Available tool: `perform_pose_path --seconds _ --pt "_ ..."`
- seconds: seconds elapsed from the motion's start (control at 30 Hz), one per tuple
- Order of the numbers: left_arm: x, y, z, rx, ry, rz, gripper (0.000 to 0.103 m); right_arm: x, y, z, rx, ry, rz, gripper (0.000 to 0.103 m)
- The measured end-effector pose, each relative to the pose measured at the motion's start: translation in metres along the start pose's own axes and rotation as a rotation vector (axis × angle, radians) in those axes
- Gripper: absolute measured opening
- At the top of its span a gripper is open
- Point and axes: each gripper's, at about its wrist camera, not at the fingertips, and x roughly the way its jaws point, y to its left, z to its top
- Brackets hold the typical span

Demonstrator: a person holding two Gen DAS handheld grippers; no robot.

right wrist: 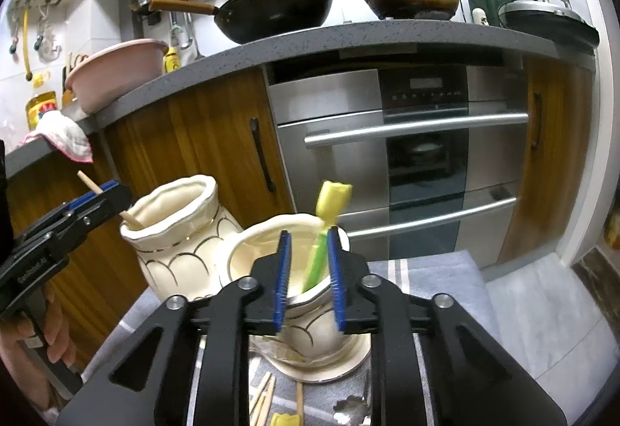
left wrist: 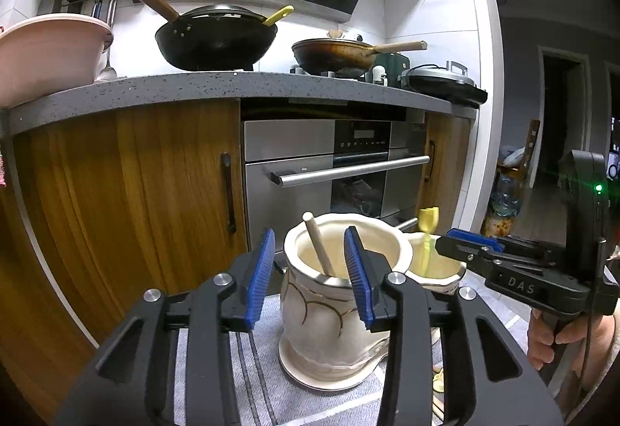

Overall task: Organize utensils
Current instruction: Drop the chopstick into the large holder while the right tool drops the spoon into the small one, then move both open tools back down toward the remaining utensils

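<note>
While both hands hover over the grey cloth (right wrist: 434, 271), the left gripper (left wrist: 310, 275) has its jaws partly apart, and between the blue pads (left wrist: 260, 271) you can see the wooden stick (left wrist: 319, 248) leaning inside the left cream holder (left wrist: 329, 306), touched by neither pad. Over on the right, the right gripper (right wrist: 309, 280) also stands with jaws a little apart, the yellow-and-green utensil (right wrist: 323, 228) upright in the gap and resting in the right cream holder (right wrist: 310, 333); I cannot tell whether a pad brushes it. Only the right wrist view shows loose utensils (right wrist: 267, 399) lying on the cloth in front of that holder. Only the left wrist view shows the person's hand (left wrist: 558, 340) wrapped round the right gripper's handle.
</note>
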Motion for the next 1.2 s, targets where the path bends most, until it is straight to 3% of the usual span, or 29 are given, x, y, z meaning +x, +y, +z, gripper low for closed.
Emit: perform_pose_path --seconds 0.07,0.1,0.23,0.3,0.4,0.5,0.77,0.97,1.2 --pt "-0.001 0.001 0.001 -0.004 0.002 0.0 0.039 -0.003 -0.002 0.001 0.002 -0.006 -0.006 0.026" --pt "-0.003 0.001 0.001 -0.005 0.003 0.004 0.042 -0.005 -0.003 0.003 0.007 -0.011 -0.008 0.032" --pt "-0.015 0.003 -0.001 -0.013 -0.009 0.011 0.063 -0.021 -0.009 0.007 0.031 -0.039 -0.009 0.053" --pt "-0.022 0.003 -0.004 -0.023 -0.009 0.019 0.075 -0.031 -0.012 0.007 0.033 -0.05 -0.012 0.069" --pt "-0.031 -0.001 -0.01 -0.041 -0.005 0.015 0.09 -0.046 -0.018 0.005 0.048 -0.061 -0.014 0.08" --pt "-0.038 -0.007 -0.015 -0.035 0.002 0.019 0.097 -0.058 -0.022 0.0 0.06 -0.063 -0.025 0.088" --pt "-0.049 -0.032 -0.038 -0.006 0.063 0.008 0.097 -0.066 -0.029 -0.019 0.059 -0.001 -0.08 0.092" --pt "-0.045 -0.046 -0.06 0.009 0.172 0.012 0.097 -0.058 -0.042 -0.043 0.087 0.116 -0.15 0.092" --pt "-0.038 -0.063 -0.086 0.041 0.308 -0.008 0.097 -0.059 -0.045 -0.061 0.086 0.186 -0.179 0.092"
